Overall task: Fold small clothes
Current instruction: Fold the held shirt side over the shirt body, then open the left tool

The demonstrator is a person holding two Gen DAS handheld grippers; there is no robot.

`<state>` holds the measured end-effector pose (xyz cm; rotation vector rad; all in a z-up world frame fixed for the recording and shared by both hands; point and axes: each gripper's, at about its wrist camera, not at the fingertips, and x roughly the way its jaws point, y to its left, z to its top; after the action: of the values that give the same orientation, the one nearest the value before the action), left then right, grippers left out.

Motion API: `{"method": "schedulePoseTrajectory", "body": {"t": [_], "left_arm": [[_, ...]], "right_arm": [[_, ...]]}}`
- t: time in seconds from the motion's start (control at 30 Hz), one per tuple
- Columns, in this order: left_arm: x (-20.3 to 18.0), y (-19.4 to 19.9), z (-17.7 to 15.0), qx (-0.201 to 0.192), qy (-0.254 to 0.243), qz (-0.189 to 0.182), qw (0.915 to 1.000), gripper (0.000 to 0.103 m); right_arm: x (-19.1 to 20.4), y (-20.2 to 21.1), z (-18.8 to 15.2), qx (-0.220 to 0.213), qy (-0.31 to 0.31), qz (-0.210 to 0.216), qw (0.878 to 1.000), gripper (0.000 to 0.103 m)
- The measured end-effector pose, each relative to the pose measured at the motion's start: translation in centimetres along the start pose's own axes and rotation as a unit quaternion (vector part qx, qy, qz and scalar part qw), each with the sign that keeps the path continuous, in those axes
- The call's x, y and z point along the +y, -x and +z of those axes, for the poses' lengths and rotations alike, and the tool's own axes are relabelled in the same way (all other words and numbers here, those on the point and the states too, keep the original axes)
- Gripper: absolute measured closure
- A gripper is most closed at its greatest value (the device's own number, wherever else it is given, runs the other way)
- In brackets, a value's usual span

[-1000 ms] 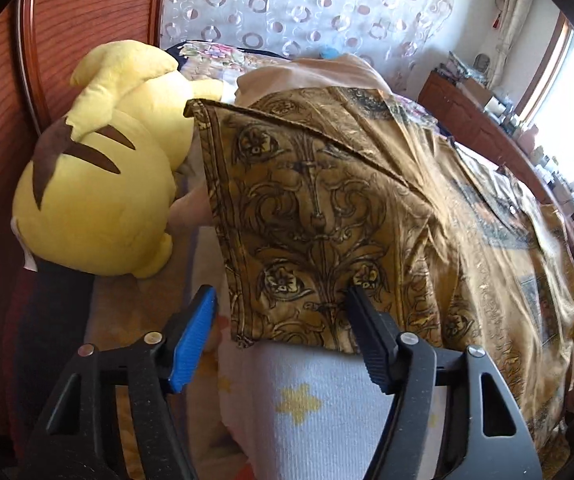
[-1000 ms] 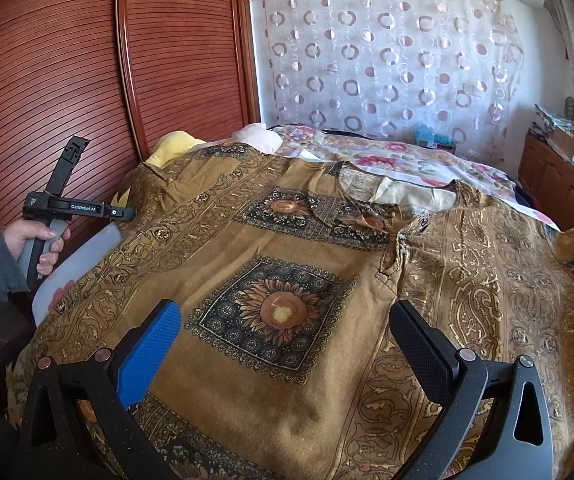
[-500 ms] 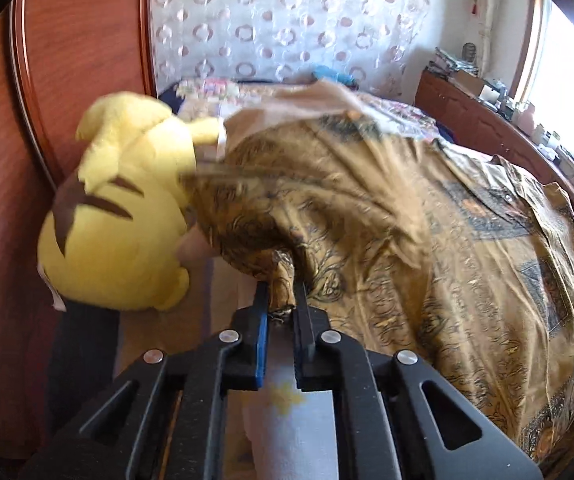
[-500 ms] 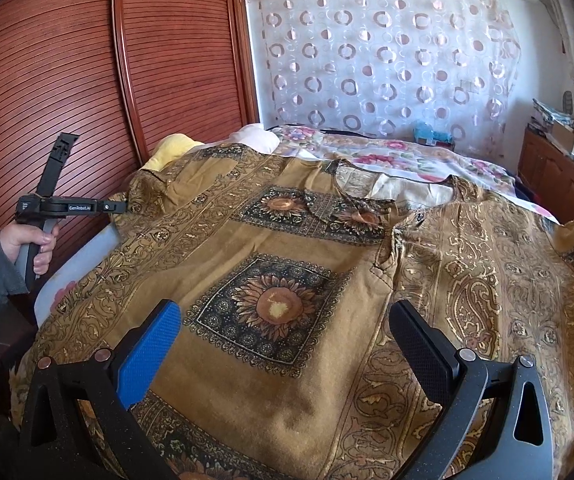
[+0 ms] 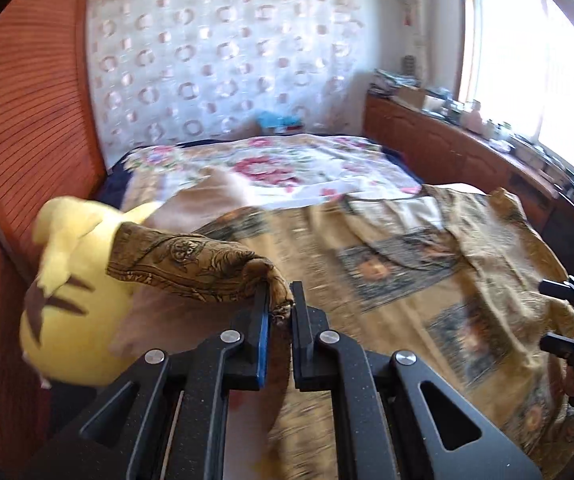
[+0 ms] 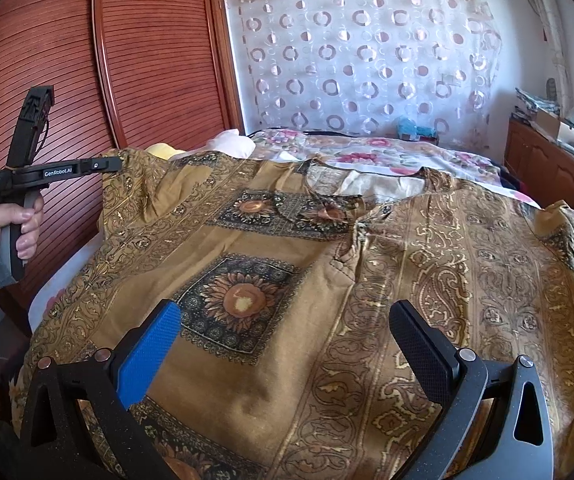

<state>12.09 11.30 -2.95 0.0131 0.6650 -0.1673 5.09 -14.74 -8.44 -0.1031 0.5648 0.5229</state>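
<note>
The left gripper (image 5: 278,309) pinches the brown patterned shirt's (image 6: 287,280) sleeve (image 5: 191,266) beside a yellow plush toy (image 5: 71,312), while the right gripper (image 6: 287,340) hovers spread over the shirt.

left wrist cam is set low and close over the bed's left edge, faced along its fingers twd the circle-print curtain (image 5: 223,76). right wrist cam is set nearer the foot, faced the same way. shared: patterned shirt (image 6: 327,280), curtain, floral bedspread (image 5: 287,172).
</note>
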Motion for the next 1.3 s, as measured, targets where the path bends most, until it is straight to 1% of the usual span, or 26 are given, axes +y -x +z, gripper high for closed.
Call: {"method": "schedulePoseTrajectory", "body": {"t": [0.1, 0.17, 0.23, 0.3, 0.33, 0.4, 0.47, 0.5, 0.53, 0.63, 0.67, 0.77, 0.8, 0.9, 0.97, 1.07, 1.13, 1.17, 1.23, 1.3], "left_arm": [[-2.2, -0.4, 0.1, 0.006, -0.012, -0.025, 0.9996, 0.093], [-3.5, -0.4, -0.2, 0.012, -0.019, -0.028, 0.9994, 0.093], [-4.1, -0.1, -0.6, 0.014, -0.025, -0.027, 0.9992, 0.083], [-4.6, 0.6, -1.1, 0.009, -0.027, -0.03, 0.9991, 0.077], [-4.6, 1.1, -1.3, 0.004, -0.025, -0.032, 0.9992, 0.071], [-4.6, 2.3, -1.6, -0.007, -0.019, -0.038, 0.9991, 0.064], [-4.6, 3.3, -1.9, -0.015, -0.017, -0.044, 0.9988, 0.06], [-4.5, 3.9, -2.1, -0.021, -0.019, -0.042, 0.9987, 0.052], [-4.5, 4.1, -2.2, -0.025, -0.02, -0.036, 0.9989, 0.041], [-4.1, 5.2, -2.8, -0.038, -0.019, -0.016, 0.999, 0.028], [-3.8, 5.5, -3.0, -0.04, -0.014, -0.009, 0.9991, 0.026], [-2.6, 6.3, -3.7, -0.048, 0.001, 0.006, 0.9988, 0.025], [-2.3, 6.5, -3.9, -0.049, 0.005, 0.012, 0.9987, 0.023], [-0.8, 6.8, -4.6, -0.05, 0.021, 0.032, 0.998, 0.023], [-0.2, 6.9, -5.1, -0.051, 0.031, 0.035, 0.9976, 0.023], [0.8, 7.0, -5.7, -0.053, 0.046, 0.047, 0.9964, 0.023], [1.2, 7.0, -6.1, -0.057, 0.055, 0.051, 0.9956, 0.023], [1.4, 7.1, -6.2, -0.06, 0.059, 0.052, 0.9951, 0.023], [1.7, 7.2, -6.4, -0.066, 0.064, 0.061, 0.9939, 0.023], [1.9, 7.3, -6.6, -0.069, 0.068, 0.067, 0.9931, 0.023]], "right_arm": [[-0.2, 0.4, -0.1, -0.004, -0.005, -0.003, 1.0, 0.0], [-0.2, 0.5, -0.2, -0.004, -0.007, -0.005, 1.0, 0.0], [0.1, 0.5, -0.3, -0.004, -0.007, -0.006, 1.0, 0.0], [0.3, 0.3, -0.2, -0.003, -0.005, -0.007, 1.0, 0.0], [0.5, 0.2, 0.0, -0.003, -0.004, -0.007, 1.0, 0.0], [0.9, 0.1, 0.2, -0.004, 0.002, -0.007, 1.0, 0.0], [1.2, 0.0, 0.6, -0.005, 0.009, -0.004, 1.0, 0.0], [1.5, -0.1, 0.8, -0.005, 0.013, -0.002, 1.0, 0.0], [1.8, -0.2, 1.0, -0.005, 0.018, 0.0, 1.0, 0.001], [2.5, -0.7, 1.8, -0.007, 0.034, 0.008, 0.999, 0.002], [2.2, -0.7, 2.2, -0.007, 0.038, 0.011, 0.999, 0.002], [3.1, -1.6, 3.5, -0.009, 0.055, 0.024, 0.998, 0.005], [3.4, -2.0, 4.0, -0.01, 0.062, 0.028, 0.998, 0.006], [4.3, -3.5, 5.6, -0.013, 0.078, 0.041, 0.996, 0.008], [4.8, -4.6, 6.7, -0.012, 0.089, 0.05, 0.995, 0.01], [6.1, -6.2, 8.4, -0.01, 0.114, 0.073, 0.991, 0.015], [7.0, -7.4, 9.3, -0.007, 0.133, 0.081, 0.988, 0.02], [7.4, -7.9, 9.8, -0.006, 0.142, 0.085, 0.986, 0.021], [8.4, -9.0, 10.4, -0.001, 0.158, 0.094, 0.983, 0.022], [9.3, -10.4, 10.7, 0.007, 0.169, 0.111, 0.979, 0.025]]}}
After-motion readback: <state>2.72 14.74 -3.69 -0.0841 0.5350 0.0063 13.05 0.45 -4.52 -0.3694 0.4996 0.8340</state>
